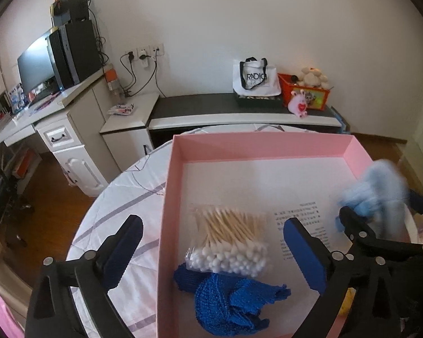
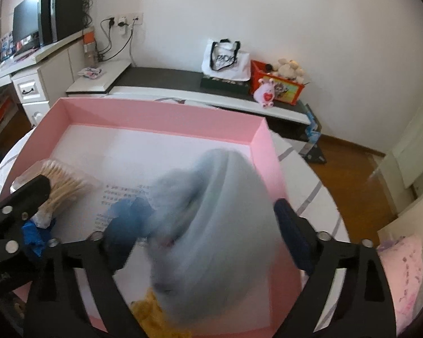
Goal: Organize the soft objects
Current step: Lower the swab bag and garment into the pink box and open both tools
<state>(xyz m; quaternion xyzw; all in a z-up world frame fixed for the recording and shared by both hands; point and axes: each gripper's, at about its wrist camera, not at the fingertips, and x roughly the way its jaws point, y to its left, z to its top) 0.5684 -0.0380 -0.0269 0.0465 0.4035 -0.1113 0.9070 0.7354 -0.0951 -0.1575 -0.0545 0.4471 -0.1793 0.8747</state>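
A pink box [image 1: 262,144] stands on a round table [image 1: 121,205]. Inside it lie a bag of cotton swabs [image 1: 231,242] and a dark blue knitted piece [image 1: 225,301]. My left gripper [image 1: 215,250] is open above both, one finger outside the box wall. In the right wrist view a blurred pale blue soft item [image 2: 211,233] hangs between the wide jaws of my right gripper [image 2: 208,238], over the box [image 2: 160,108]; the pads do not press it. A yellow soft thing [image 2: 149,309] lies under it. The pale blue item [image 1: 375,188] also shows in the left wrist view.
Behind the table runs a low bench [image 1: 239,112] with a white tote bag [image 1: 253,79], a red box of plush toys [image 1: 304,90] and a pink plush [image 1: 298,105]. A desk with a monitor [image 1: 36,64] is at the left. Pink fabric [image 2: 403,267] lies at the right.
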